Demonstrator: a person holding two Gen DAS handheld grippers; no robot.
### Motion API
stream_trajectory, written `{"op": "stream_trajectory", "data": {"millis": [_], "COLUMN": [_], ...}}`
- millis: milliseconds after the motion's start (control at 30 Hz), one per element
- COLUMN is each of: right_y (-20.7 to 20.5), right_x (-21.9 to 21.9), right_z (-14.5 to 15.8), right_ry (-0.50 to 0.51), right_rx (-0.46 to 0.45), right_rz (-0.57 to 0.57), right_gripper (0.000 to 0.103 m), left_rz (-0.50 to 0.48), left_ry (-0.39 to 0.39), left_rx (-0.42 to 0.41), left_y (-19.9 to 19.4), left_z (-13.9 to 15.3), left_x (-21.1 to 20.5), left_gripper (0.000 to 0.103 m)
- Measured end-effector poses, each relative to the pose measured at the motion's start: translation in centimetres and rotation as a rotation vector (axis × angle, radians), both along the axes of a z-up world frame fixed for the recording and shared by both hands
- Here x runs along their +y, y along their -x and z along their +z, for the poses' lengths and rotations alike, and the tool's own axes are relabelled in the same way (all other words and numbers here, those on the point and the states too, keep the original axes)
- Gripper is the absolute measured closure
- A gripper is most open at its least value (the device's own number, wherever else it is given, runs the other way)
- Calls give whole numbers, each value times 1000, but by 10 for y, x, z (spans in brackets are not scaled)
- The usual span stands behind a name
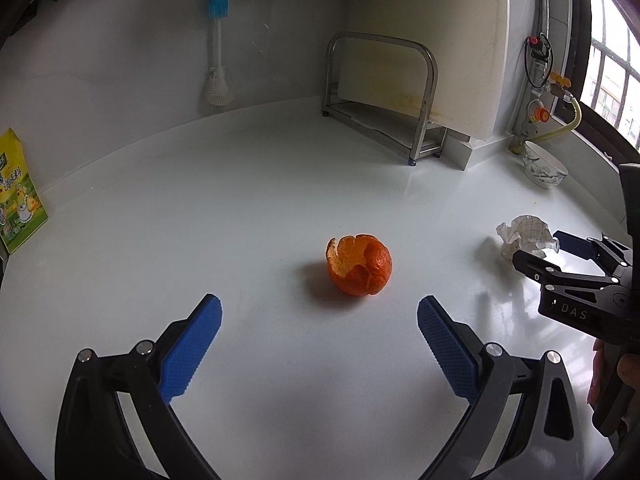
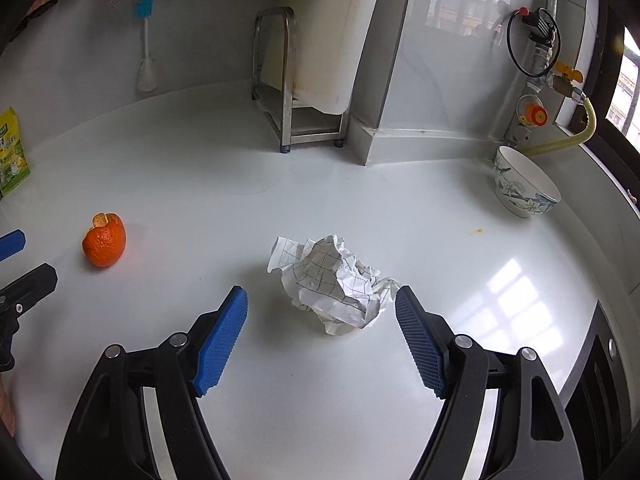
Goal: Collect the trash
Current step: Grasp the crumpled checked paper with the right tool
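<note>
Two trash items laid on surface (image 1: pixel 280 184): orange peel (image 1: pixel 359 265) faced by left tongs (image 1: pixel 319 318), crumpled paper (image 2: pixel 334 282) by right tongs (image 2: pixel 321 309); both spread wide, empty, lined up for gripping

"DAS" in pale letters on black body of right tool (image 1: pixel 538 250). Yellow-green packet (image 1: pixel 18 196) at worktop edge: printed characters, too small to read.

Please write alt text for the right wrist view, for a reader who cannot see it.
The open right gripper points down at a crumpled sheet of grid paper on a white counter, its blue pads on either side and not pressing it. An orange peel lies to the left, and a floral bowl stands far right.
</note>
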State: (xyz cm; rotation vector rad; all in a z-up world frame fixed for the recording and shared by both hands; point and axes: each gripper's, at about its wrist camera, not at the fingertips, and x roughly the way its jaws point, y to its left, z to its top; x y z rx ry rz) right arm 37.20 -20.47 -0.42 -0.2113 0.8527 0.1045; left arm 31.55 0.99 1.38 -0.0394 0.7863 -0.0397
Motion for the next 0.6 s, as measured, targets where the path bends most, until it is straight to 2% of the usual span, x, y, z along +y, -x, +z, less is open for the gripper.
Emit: {"op": "stream_trajectory", "data": {"millis": [233, 300, 333, 367, 400, 467, 600], "right_y": [-17, -18, -19, -19, -18, -15, -8], "right_x": [-4, -3, -3, -3, -5, -7, -13], "right_z": [-8, -10, -12, -13, -13, -10, -6], "right_ry": [-64, -70, -72, -80, -92, -115, -164], "right_rx": [31, 40, 53, 59, 56, 50, 51], "right_rz": [0, 8, 9, 8, 11, 10, -4], "right_gripper": [31, 42, 59, 65, 65, 77, 78], "left_rz": [4, 5, 3, 2, 3, 3, 7], "left_ry": [4, 8, 16, 21, 21, 14, -9], "left_rx": [20, 30, 34, 38, 40, 44, 50], "left_y": [-9, -11, -12, -12, -13, -16, -26], "left_z": [-6, -8, -9, -10, -11, -12, -15], "left_x": [-2, -3, -3, -4, -4, -6, -12], "left_gripper": [6, 6, 6, 6, 6, 6, 6]}}
